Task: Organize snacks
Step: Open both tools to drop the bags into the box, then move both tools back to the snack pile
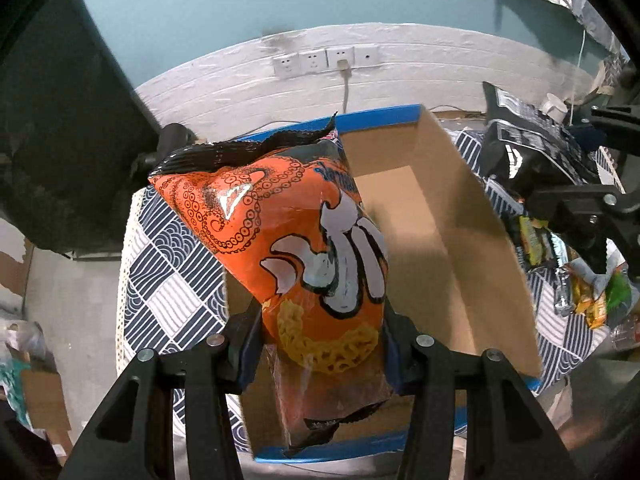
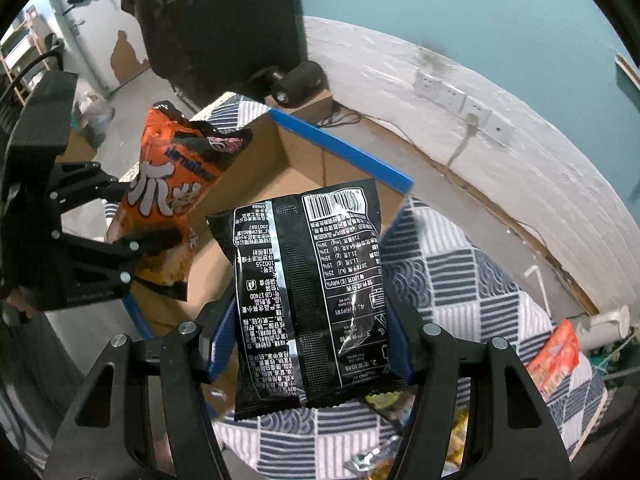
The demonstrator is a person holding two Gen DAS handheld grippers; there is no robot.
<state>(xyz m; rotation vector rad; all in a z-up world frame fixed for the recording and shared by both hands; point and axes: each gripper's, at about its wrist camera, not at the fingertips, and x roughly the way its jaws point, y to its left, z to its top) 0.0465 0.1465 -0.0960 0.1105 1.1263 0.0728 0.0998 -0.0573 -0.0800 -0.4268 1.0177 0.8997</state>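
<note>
My left gripper (image 1: 320, 344) is shut on an orange snack bag (image 1: 296, 240) with an octopus print and holds it above the open cardboard box (image 1: 432, 216) with blue edges. The orange bag also shows in the right wrist view (image 2: 168, 196), held by the left gripper (image 2: 160, 240) over the box's left side. My right gripper (image 2: 308, 344) is shut on a black snack bag (image 2: 308, 292) with its printed back facing the camera, held above the box's (image 2: 304, 168) near right corner. The black bag shows at the right in the left wrist view (image 1: 532, 148).
The box sits on a table with a blue-and-white patterned cloth (image 2: 460, 280). Several loose snack packets lie on the cloth at the right (image 1: 584, 288) and below my right gripper (image 2: 460, 432). A red packet (image 2: 556, 352) lies near the table's right edge. A wall with sockets (image 1: 324, 60) stands behind.
</note>
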